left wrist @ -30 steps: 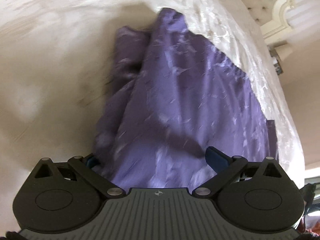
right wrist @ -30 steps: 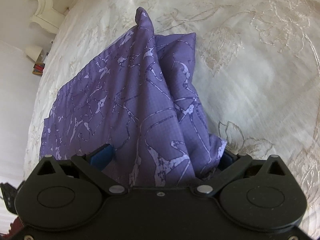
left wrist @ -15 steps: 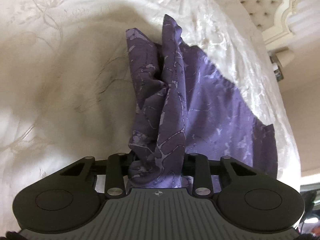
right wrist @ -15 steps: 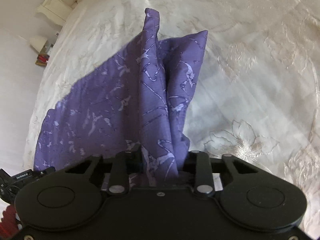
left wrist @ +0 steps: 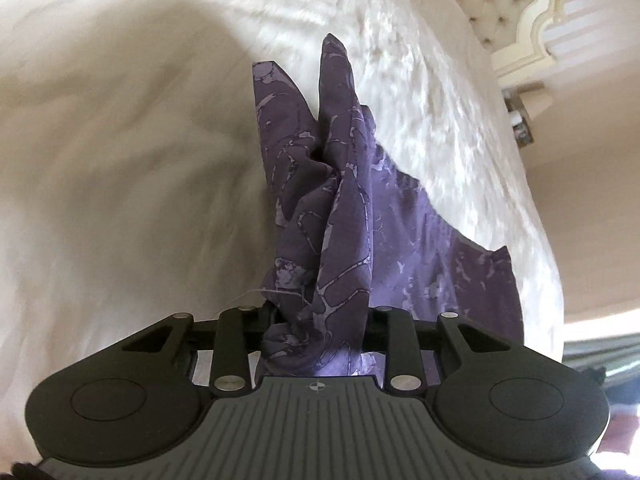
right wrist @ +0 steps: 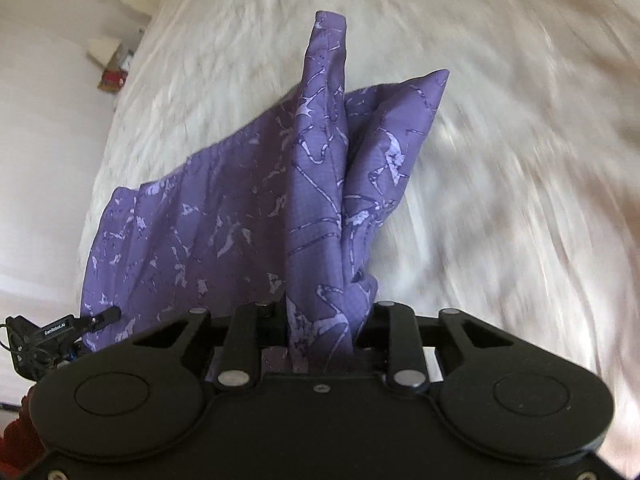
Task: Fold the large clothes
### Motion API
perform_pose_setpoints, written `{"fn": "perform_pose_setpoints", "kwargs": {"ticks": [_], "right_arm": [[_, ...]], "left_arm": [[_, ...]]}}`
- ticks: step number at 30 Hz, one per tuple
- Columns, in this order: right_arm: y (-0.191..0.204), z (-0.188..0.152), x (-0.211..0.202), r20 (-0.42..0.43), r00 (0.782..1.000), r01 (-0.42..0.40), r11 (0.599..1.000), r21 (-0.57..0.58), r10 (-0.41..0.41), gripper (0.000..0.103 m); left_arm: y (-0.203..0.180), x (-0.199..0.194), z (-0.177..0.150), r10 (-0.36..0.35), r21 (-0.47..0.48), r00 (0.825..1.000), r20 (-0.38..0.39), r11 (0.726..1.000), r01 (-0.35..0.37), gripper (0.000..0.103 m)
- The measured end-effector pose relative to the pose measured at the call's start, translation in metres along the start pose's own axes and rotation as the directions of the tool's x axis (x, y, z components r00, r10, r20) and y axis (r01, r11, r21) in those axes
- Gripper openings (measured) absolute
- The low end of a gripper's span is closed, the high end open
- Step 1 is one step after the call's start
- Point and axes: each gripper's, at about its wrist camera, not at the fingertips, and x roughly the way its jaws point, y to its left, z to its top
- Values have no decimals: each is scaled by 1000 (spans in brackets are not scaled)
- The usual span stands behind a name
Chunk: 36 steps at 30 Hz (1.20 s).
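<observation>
Purple garment hangs bunched from both downward-tilted grippers, left gripper and right gripper clamping it.

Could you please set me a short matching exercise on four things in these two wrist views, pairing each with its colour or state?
Things:
1. left gripper
2. purple garment
3. bedspread
4. headboard

Descriptions:
A. cream, button-tufted
B. white, with an embroidered pattern
C. shut on a bunched edge of cloth
D. patterned, partly lifted, the rest lying on the bed

Pairs: 1-C, 2-D, 3-B, 4-A
</observation>
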Motion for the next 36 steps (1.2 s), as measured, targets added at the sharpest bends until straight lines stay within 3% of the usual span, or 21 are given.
{"fn": "perform_pose_setpoints", "kwargs": {"ticks": [3,7,11,16,20,23,25,30,36], "right_arm": [[-11,-23,-2,-31,999,32,999,21,-31,46],[-19,-37,11,-7,974,225,974,-4,-225,74],[-21,-42,12,41,966,254,966,38,-256,76],[-5,-51,-4,154,930,340,940,-13,-334,79],[12,-60,-27,285,879,416,907,-70,-382,79],[35,-56,-30,371,850,453,878,-156,-373,79],[52,-56,-28,395,857,443,864,-239,-330,79],[89,-57,5,326,918,356,830,-429,-226,80],[118,-61,49,233,957,278,790,-547,-175,79]], "left_arm": [[15,-2,-19,80,31,997,-19,996,-80,39],[34,17,-27,209,35,978,-2,977,-209,58],[24,20,-26,249,57,968,38,966,-251,58],[10,-14,-42,294,146,944,149,938,-315,57],[-8,-38,-44,327,249,911,252,888,-387,57],[-31,-45,-42,321,340,898,301,844,-415,58],[-50,-38,-39,287,405,907,308,823,-398,58],[-86,6,-35,223,509,946,235,801,-315,58],[-113,61,-37,230,601,958,170,746,-285,58]]}}
